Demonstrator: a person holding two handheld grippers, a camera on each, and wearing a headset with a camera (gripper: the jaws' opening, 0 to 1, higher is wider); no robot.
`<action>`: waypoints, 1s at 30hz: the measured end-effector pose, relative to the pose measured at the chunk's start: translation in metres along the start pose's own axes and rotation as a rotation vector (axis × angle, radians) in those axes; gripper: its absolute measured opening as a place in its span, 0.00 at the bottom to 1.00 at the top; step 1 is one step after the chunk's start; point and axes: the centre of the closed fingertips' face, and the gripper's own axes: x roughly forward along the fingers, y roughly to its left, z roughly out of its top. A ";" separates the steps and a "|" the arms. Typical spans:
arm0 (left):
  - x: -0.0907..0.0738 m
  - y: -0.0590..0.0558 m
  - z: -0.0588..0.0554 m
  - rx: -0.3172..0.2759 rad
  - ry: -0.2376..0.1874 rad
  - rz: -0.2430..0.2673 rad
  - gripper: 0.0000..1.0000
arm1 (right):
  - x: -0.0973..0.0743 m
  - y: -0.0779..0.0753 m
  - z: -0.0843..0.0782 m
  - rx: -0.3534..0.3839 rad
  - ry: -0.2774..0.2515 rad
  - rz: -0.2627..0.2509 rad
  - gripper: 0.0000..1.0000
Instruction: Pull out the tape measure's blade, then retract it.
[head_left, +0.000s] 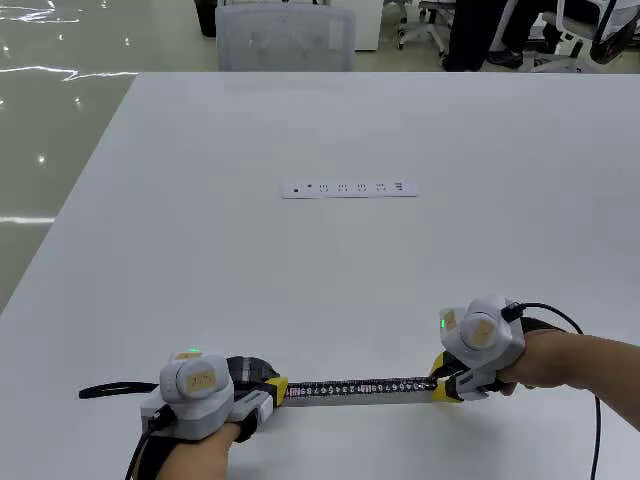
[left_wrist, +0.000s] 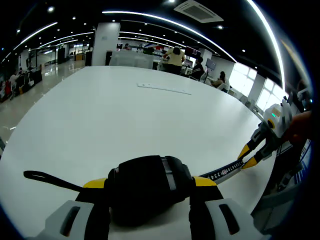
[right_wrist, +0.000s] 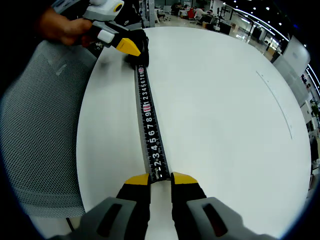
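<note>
Tape measure (head_left: 250, 372) is down at the near edge of the white counter (head_left: 300, 280), black-and-yellow body clamped tight in the left tongs (left_wrist: 150, 183), with its black strap (head_left: 112, 389) trailing off to the left. The blade (head_left: 355, 388) is pulled out and lies flat along the counter, numbers up, and the right tongs (right_wrist: 160, 179) are pinching its free end. Farther back, well apart from all that, a white power strip (head_left: 349, 188) lies on the counter.
</note>
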 end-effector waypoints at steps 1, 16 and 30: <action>0.000 0.000 0.000 0.000 0.000 -0.001 0.60 | 0.000 0.000 0.000 0.001 -0.002 -0.001 0.14; -0.001 -0.001 -0.001 0.010 0.008 -0.010 0.60 | 0.006 0.003 0.005 0.032 -0.009 0.017 0.14; -0.001 -0.001 -0.001 0.009 0.009 -0.015 0.60 | 0.007 0.003 0.007 0.039 -0.013 0.014 0.14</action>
